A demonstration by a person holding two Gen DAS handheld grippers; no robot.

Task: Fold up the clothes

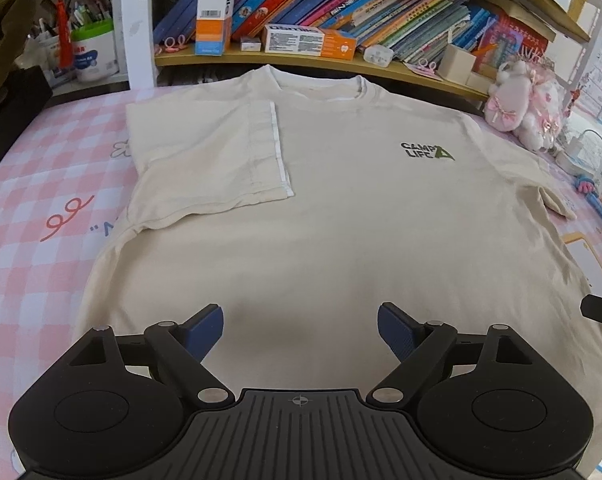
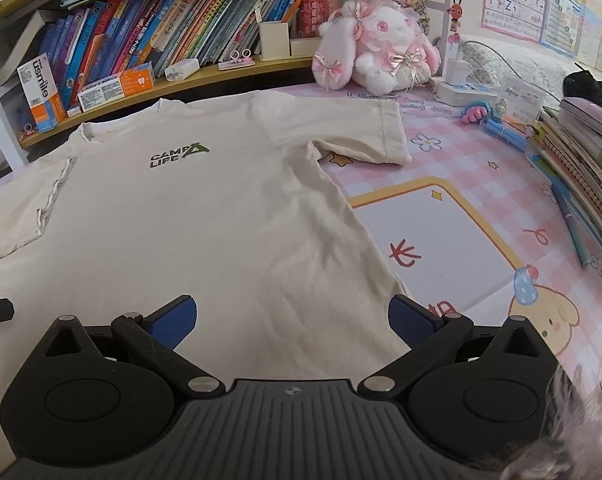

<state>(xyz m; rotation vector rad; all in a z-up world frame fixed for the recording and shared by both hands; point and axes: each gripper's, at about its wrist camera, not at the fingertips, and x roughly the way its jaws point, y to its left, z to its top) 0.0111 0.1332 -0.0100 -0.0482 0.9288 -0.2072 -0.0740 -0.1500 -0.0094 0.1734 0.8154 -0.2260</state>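
Note:
A cream T-shirt [image 1: 321,220] lies front up on a pink checked mat [image 1: 33,208], with a green "CAMP LIFE" print [image 1: 427,151] on the chest. One sleeve [image 1: 205,156] is folded inward over the chest. The other sleeve [image 2: 365,128] lies spread out on the mat. My left gripper [image 1: 300,320] hangs open over the lower middle of the shirt with nothing between its blue pads. My right gripper [image 2: 293,308] stands open over the T-shirt's [image 2: 201,240] lower right side, one finger near the side hem.
A curved wooden shelf [image 1: 301,60] full of books and small boxes runs along the back. A pink plush bunny [image 2: 377,48] and a power strip [image 2: 465,90] sit at the back right. A pen [image 2: 573,228] and a stack of books [image 2: 589,148] lie along the right edge.

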